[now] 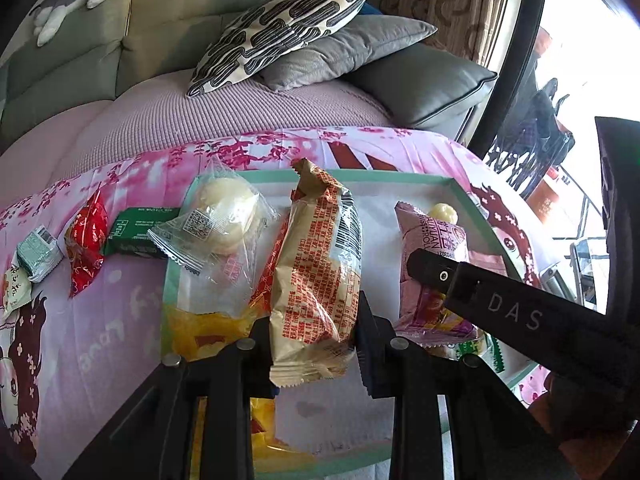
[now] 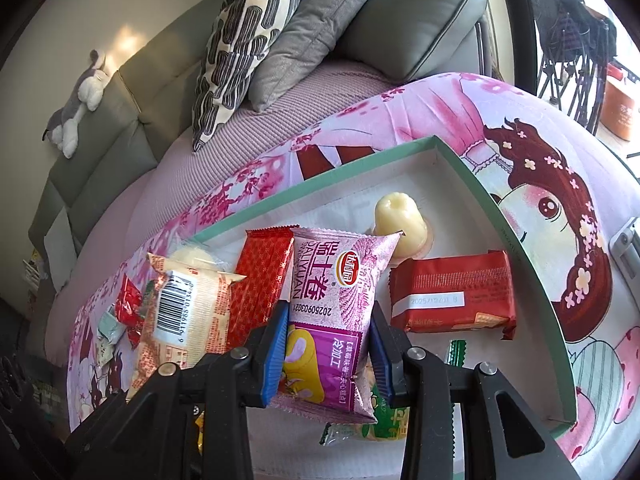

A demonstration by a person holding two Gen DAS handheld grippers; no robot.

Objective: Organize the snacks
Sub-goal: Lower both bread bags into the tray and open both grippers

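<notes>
My left gripper (image 1: 314, 344) is shut on a beige snack pack with red print (image 1: 316, 276), held over the green-rimmed white tray (image 1: 400, 178). The same pack shows in the right wrist view (image 2: 176, 320). My right gripper (image 2: 328, 354) is shut on a purple roll pack (image 2: 332, 312), also over the tray (image 2: 516, 232); the pack shows in the left wrist view (image 1: 434, 248) with the right gripper's black finger (image 1: 440, 272) across it. In the tray lie a clear-wrapped bun (image 1: 224, 216), a jelly cup (image 2: 398, 216), a red pack (image 2: 452, 296) and another red pack (image 2: 262, 280).
On the pink cartoon cloth (image 1: 120, 288) left of the tray lie a red candy (image 1: 86, 240), a green box (image 1: 140, 232) and small sachets (image 1: 38, 254). Green-wrapped snacks (image 2: 384, 420) and a yellow pack (image 1: 200, 328) sit at the tray's near side. Sofa cushions (image 1: 288, 28) lie behind.
</notes>
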